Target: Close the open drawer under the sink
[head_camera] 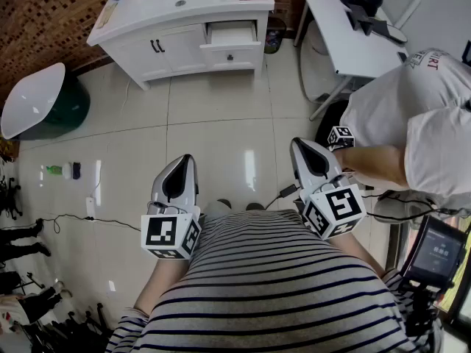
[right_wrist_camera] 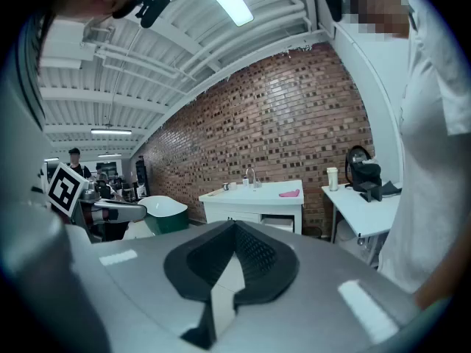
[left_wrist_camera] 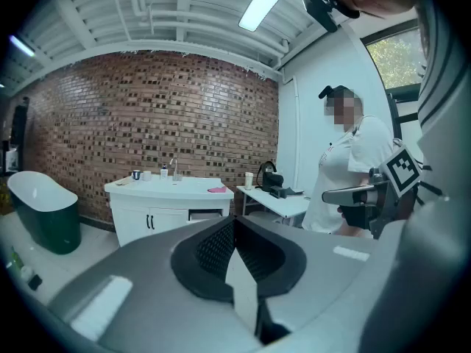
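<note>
My left claw (head_camera: 182,162) and right claw (head_camera: 300,145) both pinched together, empty, open drawer (head_camera: 232,33) at twelve o'clock, well apart across the floor (head_camera: 221,123)

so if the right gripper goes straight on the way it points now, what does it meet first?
Likely the sink cabinet, around its open drawer: the right gripper, jaws shut, points there across the floor. Depth is hard to judge.

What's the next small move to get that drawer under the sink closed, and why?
Probably step forward toward the vanity, leading with the right tool. The drawer stands pulled out across the floor, well beyond reach. The left tool and the right one sit near the body, jaws together, holding nothing.
</note>
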Tool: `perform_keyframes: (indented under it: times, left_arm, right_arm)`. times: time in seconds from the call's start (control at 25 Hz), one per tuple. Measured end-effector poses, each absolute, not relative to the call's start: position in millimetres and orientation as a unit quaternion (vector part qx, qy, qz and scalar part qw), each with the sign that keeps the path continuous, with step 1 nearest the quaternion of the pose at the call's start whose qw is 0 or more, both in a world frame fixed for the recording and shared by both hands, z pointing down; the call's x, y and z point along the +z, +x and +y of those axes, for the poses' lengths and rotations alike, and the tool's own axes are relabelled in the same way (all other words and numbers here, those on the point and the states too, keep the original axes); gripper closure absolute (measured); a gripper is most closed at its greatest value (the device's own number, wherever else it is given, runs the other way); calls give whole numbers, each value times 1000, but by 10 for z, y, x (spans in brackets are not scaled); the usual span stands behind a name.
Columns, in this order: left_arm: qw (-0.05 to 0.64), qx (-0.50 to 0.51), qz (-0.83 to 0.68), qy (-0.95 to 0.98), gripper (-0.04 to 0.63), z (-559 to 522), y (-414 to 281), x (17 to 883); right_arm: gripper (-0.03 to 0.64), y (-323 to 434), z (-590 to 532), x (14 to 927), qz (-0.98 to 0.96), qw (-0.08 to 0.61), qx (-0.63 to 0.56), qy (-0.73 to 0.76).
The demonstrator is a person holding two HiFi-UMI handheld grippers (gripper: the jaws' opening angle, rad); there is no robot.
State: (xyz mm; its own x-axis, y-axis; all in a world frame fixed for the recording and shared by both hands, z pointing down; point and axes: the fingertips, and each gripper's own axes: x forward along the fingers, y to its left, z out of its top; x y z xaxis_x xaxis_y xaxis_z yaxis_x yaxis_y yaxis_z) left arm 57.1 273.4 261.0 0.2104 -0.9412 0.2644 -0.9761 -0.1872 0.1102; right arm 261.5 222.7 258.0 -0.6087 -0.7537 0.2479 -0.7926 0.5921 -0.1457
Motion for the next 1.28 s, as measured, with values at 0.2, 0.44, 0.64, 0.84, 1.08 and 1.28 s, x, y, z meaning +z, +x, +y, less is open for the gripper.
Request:
perform_keyframes:
  times: [0.2, 0.44, 0.64, 0.84, 1.08, 1.28]
  left_arm:
    - [132, 67, -620, 770, 580, 2529, 534, 2623]
    - [134, 65, -606, 782, 580, 1903, 427, 2793]
    - [141, 66, -587, 794, 580, 951, 170, 3063]
    - [158, 79, -550, 816, 580, -249, -228, 3111]
    - [163, 93, -520, 834, 580, -1478, -669, 3144]
    - [184, 99, -513, 833, 580, -1985, -805, 3250]
  right_arm:
    - [617, 2651, 2064, 2597, -885, 81, 125, 441]
    - [617, 2512, 1474, 2780, -880, 95, 126, 448]
    - [617, 2222, 545, 3050, -871, 107, 133, 460]
    - [617, 1721, -525, 3115, -861, 104, 156, 472]
    - [617, 1269, -1658, 3303, -853, 105, 178, 480]
    - [617, 1100, -2045, 3824, -849, 144, 221, 458]
